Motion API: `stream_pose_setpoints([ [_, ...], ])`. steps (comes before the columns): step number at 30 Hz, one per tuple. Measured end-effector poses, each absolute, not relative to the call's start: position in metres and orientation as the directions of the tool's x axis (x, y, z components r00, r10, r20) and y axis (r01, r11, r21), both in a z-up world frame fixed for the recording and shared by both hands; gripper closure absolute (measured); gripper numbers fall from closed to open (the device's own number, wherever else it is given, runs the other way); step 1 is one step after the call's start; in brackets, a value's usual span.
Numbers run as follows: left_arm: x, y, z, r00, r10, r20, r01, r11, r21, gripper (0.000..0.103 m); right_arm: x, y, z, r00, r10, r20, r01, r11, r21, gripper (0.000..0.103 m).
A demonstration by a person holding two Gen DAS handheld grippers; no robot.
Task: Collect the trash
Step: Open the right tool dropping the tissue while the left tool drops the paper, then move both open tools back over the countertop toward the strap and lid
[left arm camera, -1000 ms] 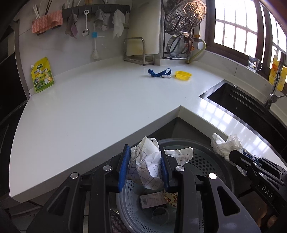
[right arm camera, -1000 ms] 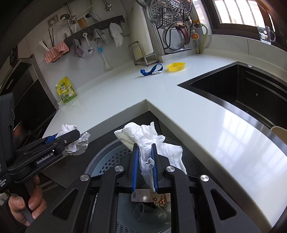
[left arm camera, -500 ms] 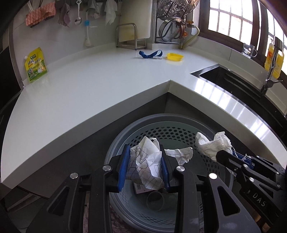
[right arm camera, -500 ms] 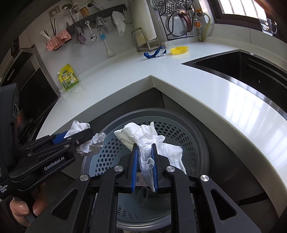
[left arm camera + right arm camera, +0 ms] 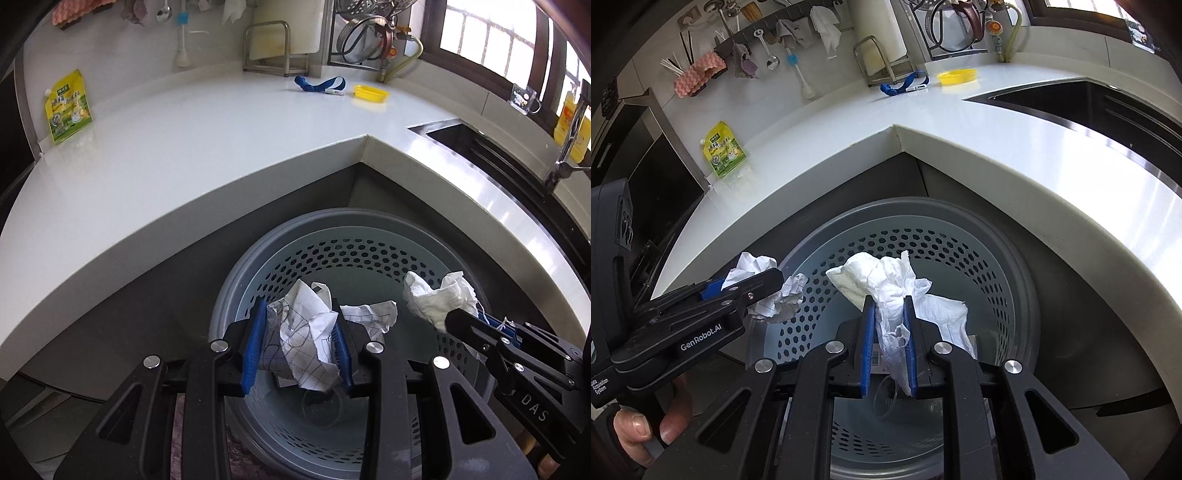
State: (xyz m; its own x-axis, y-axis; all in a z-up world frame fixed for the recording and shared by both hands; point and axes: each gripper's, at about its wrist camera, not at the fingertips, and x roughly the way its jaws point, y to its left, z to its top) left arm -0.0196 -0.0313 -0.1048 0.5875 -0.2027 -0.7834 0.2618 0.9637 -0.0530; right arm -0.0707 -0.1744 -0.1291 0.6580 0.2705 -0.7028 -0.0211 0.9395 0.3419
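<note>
My left gripper (image 5: 299, 343) is shut on a crumpled sheet of grid-lined paper (image 5: 310, 332) and holds it over the open grey perforated bin (image 5: 332, 254). My right gripper (image 5: 890, 343) is shut on a crumpled white tissue (image 5: 886, 288) over the same bin (image 5: 960, 251). Each gripper shows in the other's view: the right one with its tissue (image 5: 439, 299) at the bin's right side, the left one with its paper (image 5: 768, 288) at the bin's left rim. A clear plastic cup (image 5: 321, 406) and a labelled wrapper lie at the bin's bottom.
The bin stands on the floor in the inner corner of an L-shaped white counter (image 5: 184, 147). On the counter lie a blue lanyard (image 5: 319, 85), a yellow lid (image 5: 371, 93) and a yellow-green pouch (image 5: 68, 107). A black sink (image 5: 1089, 103) is at the right.
Both grippers have come down from counter height and closer to the bin's mouth, each still holding its trash. The counter has slid up and away in both views.
</note>
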Motion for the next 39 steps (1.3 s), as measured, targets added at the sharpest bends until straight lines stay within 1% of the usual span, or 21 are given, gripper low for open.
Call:
stream_pose_setpoints([
  [6, -0.018, -0.027, -0.106, 0.583, -0.203, -0.787, 0.261, 0.964, -0.055, 0.069, -0.068, -0.176, -0.132, 0.654, 0.265, -0.708, -0.010, 0.940, 0.342, 0.089],
  [11, -0.018, -0.026, -0.106, 0.585, -0.201, -0.785, 0.259, 0.964, -0.054, 0.067, -0.068, -0.177, -0.131, 0.655, 0.260, -0.709, -0.007, 0.941, 0.339, 0.086],
  [13, -0.017, -0.027, -0.106, 0.585, -0.201, -0.785, 0.258, 0.965, -0.055, 0.063, -0.069, -0.176, -0.131, 0.657, 0.258, -0.709, -0.007, 0.942, 0.336, 0.081],
  [14, -0.017, -0.026, -0.105, 0.586, -0.202, -0.785, 0.257, 0.965, -0.057, 0.057, -0.069, -0.176, -0.131, 0.657, 0.257, -0.708, -0.007, 0.942, 0.336, 0.080],
  [15, -0.017, -0.025, -0.105, 0.588, -0.204, -0.783, 0.255, 0.965, -0.060, 0.054, -0.069, -0.176, -0.130, 0.659, 0.258, -0.707, -0.007, 0.942, 0.337, 0.076],
  [17, -0.018, -0.023, -0.104, 0.591, -0.204, -0.780, 0.253, 0.966, -0.061, 0.053, -0.071, -0.177, -0.129, 0.663, 0.255, -0.703, -0.004, 0.941, 0.338, 0.069],
  [19, -0.018, -0.021, -0.103, 0.595, -0.201, -0.778, 0.249, 0.967, -0.060, 0.047, -0.071, -0.178, -0.128, 0.669, 0.256, -0.698, 0.000, 0.939, 0.344, 0.057],
  [20, -0.018, -0.020, -0.103, 0.598, -0.201, -0.776, 0.246, 0.967, -0.061, 0.043, -0.072, -0.179, -0.128, 0.674, 0.255, -0.694, 0.003, 0.938, 0.348, 0.056],
  [22, -0.018, -0.018, -0.102, 0.599, -0.202, -0.775, 0.241, 0.968, -0.066, 0.041, -0.073, -0.180, -0.126, 0.678, 0.254, -0.690, 0.005, 0.937, 0.349, 0.052],
  [27, -0.018, -0.016, -0.103, 0.594, -0.204, -0.778, 0.238, 0.969, -0.072, 0.041, -0.074, -0.182, -0.127, 0.675, 0.254, -0.693, 0.011, 0.935, 0.354, 0.052],
  [31, -0.018, -0.016, -0.103, 0.595, -0.203, -0.778, 0.238, 0.969, -0.071, 0.041, -0.075, -0.182, -0.126, 0.677, 0.256, -0.690, 0.011, 0.934, 0.357, 0.047],
  [33, -0.018, -0.014, -0.103, 0.595, -0.203, -0.777, 0.236, 0.969, -0.073, 0.039, -0.076, -0.182, -0.126, 0.678, 0.255, -0.689, 0.012, 0.934, 0.358, 0.047],
  [39, -0.018, -0.011, -0.102, 0.600, -0.202, -0.774, 0.230, 0.970, -0.075, 0.039, -0.075, -0.183, -0.127, 0.678, 0.256, -0.689, 0.022, 0.930, 0.367, 0.047],
])
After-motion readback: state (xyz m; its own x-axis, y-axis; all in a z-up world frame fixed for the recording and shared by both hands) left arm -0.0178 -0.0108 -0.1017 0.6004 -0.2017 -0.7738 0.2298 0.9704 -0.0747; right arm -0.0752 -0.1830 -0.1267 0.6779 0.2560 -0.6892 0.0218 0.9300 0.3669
